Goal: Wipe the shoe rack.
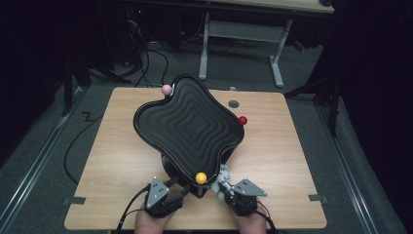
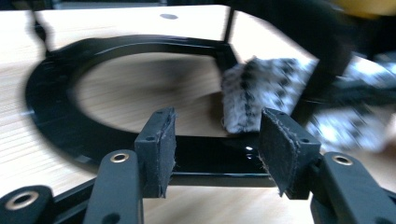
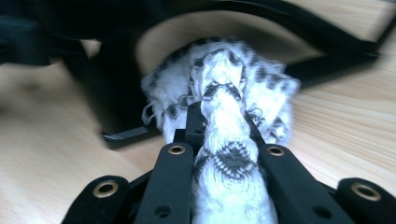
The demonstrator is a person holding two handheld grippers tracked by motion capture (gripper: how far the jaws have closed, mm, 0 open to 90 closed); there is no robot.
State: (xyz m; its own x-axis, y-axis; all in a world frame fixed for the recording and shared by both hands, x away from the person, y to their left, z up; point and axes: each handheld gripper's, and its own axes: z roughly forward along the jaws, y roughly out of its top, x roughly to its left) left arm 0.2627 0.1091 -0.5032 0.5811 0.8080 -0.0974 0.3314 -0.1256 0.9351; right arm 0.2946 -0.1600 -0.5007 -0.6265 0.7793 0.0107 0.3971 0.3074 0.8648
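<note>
At the near edge of the wooden tabletop (image 1: 122,161), the person's two hands hold the grippers close together. The left gripper (image 2: 215,149) stands with its jaws apart and nothing between them, just short of the black ring base (image 2: 60,135) of the tray stand. The right gripper (image 3: 223,135) is clamped on a black-and-white patterned cloth (image 3: 224,93), which bunches up beyond the jaws against the stand's black frame. Above both, the black ridged tray (image 1: 190,124) is tilted, its low edge toward the person, and hides most of the stand. A yellow ball (image 1: 200,178) rests at that low edge, between the grippers. Farther off, a red ball (image 1: 242,120) lies on the tabletop beside the tray's right rim, and a pink ball (image 1: 166,89) sits at its far left corner. Beyond the tabletop stands a white-legged desk (image 1: 243,34).
</note>
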